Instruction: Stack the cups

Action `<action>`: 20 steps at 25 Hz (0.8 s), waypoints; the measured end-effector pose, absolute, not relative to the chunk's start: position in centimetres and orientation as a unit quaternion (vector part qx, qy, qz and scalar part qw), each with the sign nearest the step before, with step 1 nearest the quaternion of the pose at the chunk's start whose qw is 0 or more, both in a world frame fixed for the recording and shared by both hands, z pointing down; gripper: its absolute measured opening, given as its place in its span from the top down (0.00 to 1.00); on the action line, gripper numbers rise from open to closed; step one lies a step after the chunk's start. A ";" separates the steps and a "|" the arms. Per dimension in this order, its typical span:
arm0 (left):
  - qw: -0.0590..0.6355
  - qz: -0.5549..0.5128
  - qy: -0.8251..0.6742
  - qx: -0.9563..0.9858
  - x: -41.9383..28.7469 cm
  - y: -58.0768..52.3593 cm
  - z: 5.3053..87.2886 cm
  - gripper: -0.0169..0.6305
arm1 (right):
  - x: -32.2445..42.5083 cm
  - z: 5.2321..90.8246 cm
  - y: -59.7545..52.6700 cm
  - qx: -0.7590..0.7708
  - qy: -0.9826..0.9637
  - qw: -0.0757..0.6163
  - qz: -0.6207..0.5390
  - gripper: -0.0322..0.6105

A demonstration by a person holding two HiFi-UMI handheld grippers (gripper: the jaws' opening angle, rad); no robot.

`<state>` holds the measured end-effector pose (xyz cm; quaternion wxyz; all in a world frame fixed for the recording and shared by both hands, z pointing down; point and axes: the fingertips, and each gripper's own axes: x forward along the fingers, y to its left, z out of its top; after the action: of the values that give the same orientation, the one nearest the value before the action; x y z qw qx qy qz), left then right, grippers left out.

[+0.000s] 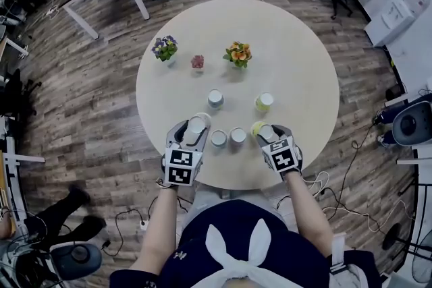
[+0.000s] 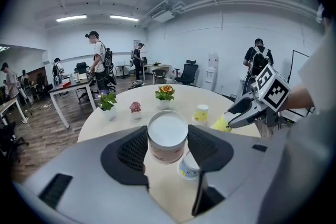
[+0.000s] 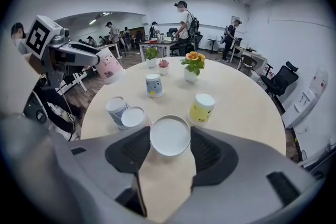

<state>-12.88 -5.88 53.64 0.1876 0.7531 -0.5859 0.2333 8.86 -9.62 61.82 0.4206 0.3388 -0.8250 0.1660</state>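
My left gripper is shut on a pink paper cup, held upside down above the near left part of the round table; from the right gripper view this pink cup hangs clear of the tabletop. My right gripper is shut on a yellow cup, also bottom up, near the table's front edge. Two cups stand upside down side by side between the grippers. Farther in stand a blue cup and another yellow cup.
Two small flower pots and a small pink plant stand at the far side of the table. Desks, office chairs and several people fill the room beyond. Cables lie on the wooden floor.
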 end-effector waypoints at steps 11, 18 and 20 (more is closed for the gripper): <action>0.198 0.237 -0.587 0.748 -12.7 -4.5 54.3 0.59 | 8.2 64.6 -9.2 0.302 -0.819 0.463 0.155 0.57; 0.206 0.236 -0.592 0.743 -13.3 -4.0 54.6 0.59 | 7.6 65.4 -9.1 0.284 -0.814 0.487 0.140 0.57; 0.207 0.237 -0.592 0.742 -13.4 -3.9 54.7 0.59 | 7.5 65.5 -9.2 0.282 -0.814 0.487 0.141 0.57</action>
<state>-13.37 -3.91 54.74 0.2070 0.7418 -0.5924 0.2367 7.47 -9.24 65.52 0.4872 0.2821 -0.8143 0.1413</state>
